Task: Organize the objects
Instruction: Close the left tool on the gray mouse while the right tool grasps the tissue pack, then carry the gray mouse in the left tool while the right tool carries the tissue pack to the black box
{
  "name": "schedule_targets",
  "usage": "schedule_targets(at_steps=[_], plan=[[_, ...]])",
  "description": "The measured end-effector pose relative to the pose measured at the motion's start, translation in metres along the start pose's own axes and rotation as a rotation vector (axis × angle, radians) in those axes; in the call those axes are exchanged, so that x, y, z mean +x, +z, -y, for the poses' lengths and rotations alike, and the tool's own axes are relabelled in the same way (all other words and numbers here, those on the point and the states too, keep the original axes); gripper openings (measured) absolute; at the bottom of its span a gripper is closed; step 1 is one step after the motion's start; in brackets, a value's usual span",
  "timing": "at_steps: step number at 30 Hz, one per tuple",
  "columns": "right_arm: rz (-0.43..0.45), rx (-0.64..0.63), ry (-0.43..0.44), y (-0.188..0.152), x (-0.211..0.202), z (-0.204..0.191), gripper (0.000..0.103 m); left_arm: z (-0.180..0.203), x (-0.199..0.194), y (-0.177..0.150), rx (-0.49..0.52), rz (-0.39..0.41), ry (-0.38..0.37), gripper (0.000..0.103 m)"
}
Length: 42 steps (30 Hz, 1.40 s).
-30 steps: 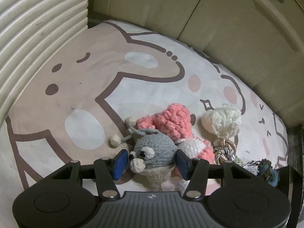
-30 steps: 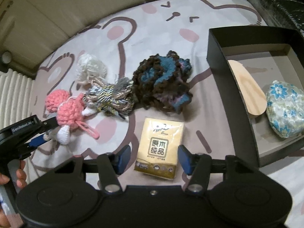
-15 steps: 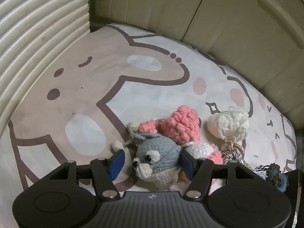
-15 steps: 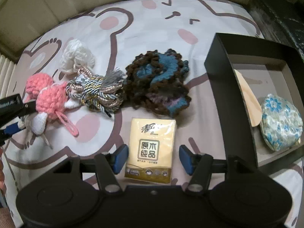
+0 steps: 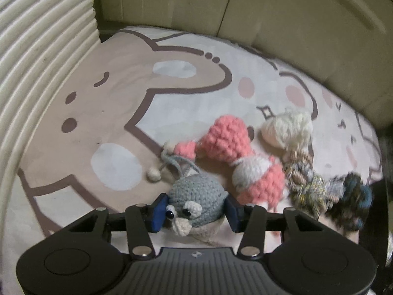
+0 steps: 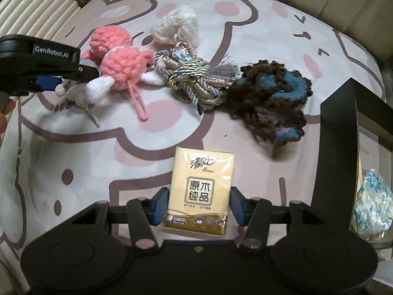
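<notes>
Left wrist view: the left gripper (image 5: pixel 195 212) points steeply down, jaws closing onto the grey crochet toy (image 5: pixel 196 198) on the bedsheet (image 5: pixel 118 113). The right gripper (image 6: pixel 199 205), also pointing down, straddles the tissue pack (image 6: pixel 200 191) unclenched, beside the black box (image 6: pixel 339 162).

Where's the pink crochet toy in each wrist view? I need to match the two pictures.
Left wrist view: the pink crochet toy lies right of centre, just beyond the grey crochet mouse.
Right wrist view: it lies upper left, next to the left gripper.
Shared landmark: the white yarn ball, just past the toy in both views.
</notes>
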State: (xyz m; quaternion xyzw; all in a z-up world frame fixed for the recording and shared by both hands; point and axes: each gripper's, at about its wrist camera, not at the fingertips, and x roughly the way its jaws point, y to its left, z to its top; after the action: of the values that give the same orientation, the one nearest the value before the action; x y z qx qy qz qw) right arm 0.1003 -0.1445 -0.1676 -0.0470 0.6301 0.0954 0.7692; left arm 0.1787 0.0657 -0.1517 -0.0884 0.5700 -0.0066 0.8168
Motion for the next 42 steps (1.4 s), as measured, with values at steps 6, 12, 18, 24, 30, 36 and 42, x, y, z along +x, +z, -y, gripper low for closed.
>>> schedule_targets(at_steps=[6, 12, 18, 24, 30, 36, 42], plan=[[-0.014, -0.017, 0.002, -0.003, -0.002, -0.003, 0.054, -0.004, -0.006, -0.011, 0.074, -0.043, 0.023, 0.05], [-0.014, 0.033, 0.022, -0.002, 0.001, -0.002, 0.054, -0.001, -0.002, -0.012, 0.028, -0.021, 0.059, 0.053], [-0.019, 0.051, 0.015, -0.001, 0.004, -0.003, 0.055, -0.002, 0.006, -0.01, 0.014, -0.029, 0.094, 0.054], [0.024, 0.074, -0.006, 0.003, -0.004, 0.002, 0.054, -0.004, 0.002, -0.011, 0.024, -0.018, 0.081, 0.052], [0.161, 0.116, -0.022, 0.007, -0.028, 0.012, 0.053, 0.002, -0.016, -0.011, 0.053, 0.03, 0.088, 0.052], [0.238, 0.141, -0.022, 0.009, -0.047, 0.017, 0.053, 0.014, -0.04, -0.015, 0.094, 0.09, 0.082, 0.052], [0.298, 0.154, -0.012, 0.005, -0.064, 0.02, 0.053, 0.025, -0.062, -0.023, 0.136, 0.139, 0.083, 0.052]])
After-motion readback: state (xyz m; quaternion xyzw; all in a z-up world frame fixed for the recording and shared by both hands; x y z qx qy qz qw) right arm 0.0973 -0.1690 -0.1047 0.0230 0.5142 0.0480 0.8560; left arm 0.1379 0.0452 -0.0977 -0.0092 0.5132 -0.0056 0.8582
